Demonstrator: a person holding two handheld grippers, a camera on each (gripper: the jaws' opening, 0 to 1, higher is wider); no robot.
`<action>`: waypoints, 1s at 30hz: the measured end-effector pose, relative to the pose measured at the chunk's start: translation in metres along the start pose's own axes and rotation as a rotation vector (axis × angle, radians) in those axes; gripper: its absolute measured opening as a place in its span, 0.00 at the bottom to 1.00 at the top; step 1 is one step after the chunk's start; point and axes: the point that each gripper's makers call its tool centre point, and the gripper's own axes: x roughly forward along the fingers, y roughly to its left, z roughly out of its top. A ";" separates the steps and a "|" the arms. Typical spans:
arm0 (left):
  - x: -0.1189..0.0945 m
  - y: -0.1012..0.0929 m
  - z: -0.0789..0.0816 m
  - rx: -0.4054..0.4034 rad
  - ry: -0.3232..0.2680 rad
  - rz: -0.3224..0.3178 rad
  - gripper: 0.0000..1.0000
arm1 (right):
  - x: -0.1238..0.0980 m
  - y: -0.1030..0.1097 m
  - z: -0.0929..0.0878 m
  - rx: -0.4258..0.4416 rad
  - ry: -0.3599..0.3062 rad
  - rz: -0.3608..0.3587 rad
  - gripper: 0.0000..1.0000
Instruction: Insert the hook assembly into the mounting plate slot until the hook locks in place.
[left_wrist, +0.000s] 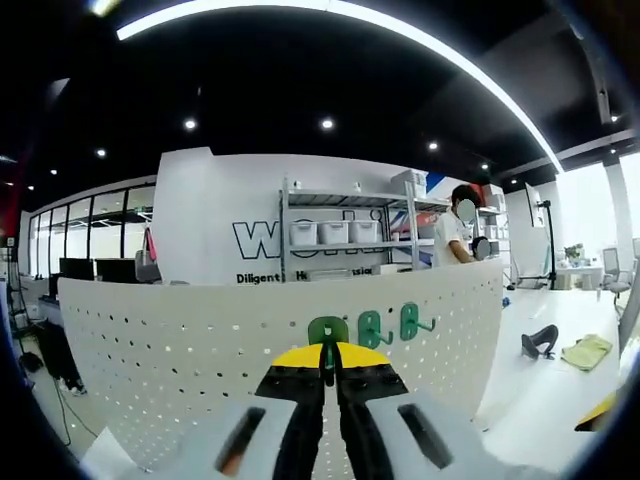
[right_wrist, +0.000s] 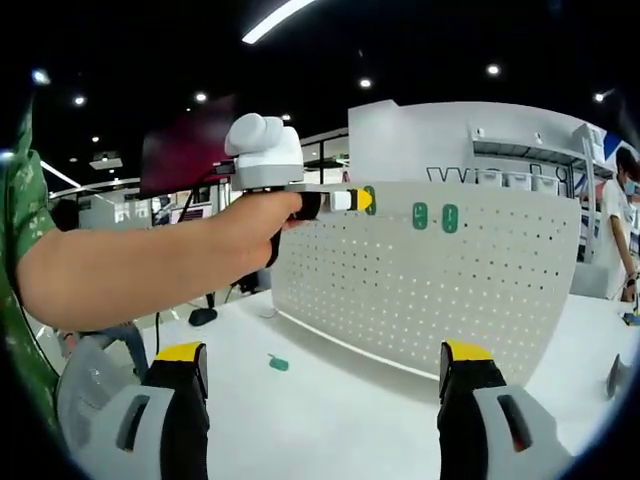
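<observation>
Left fingers (left_wrist: 329, 352) clamped on green hook (left_wrist: 328, 331) at pegboard (left_wrist: 180, 340).

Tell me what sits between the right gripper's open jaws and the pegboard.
In the right gripper view, bare white table runs from the right gripper to the pegboard. One small green piece lies on it, left of the path.

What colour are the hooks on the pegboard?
Green hooks; pegboard white. Clearest in the left gripper view.
</observation>
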 end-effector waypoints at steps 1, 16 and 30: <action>0.002 -0.001 -0.001 0.000 0.000 0.003 0.03 | 0.000 -0.002 -0.001 0.001 0.002 -0.001 0.99; 0.023 0.000 -0.007 -0.002 0.006 0.066 0.03 | 0.002 -0.013 -0.001 -0.005 0.011 -0.002 1.00; 0.034 0.002 -0.012 -0.038 0.020 0.118 0.03 | 0.004 -0.017 -0.010 0.001 0.033 0.013 0.99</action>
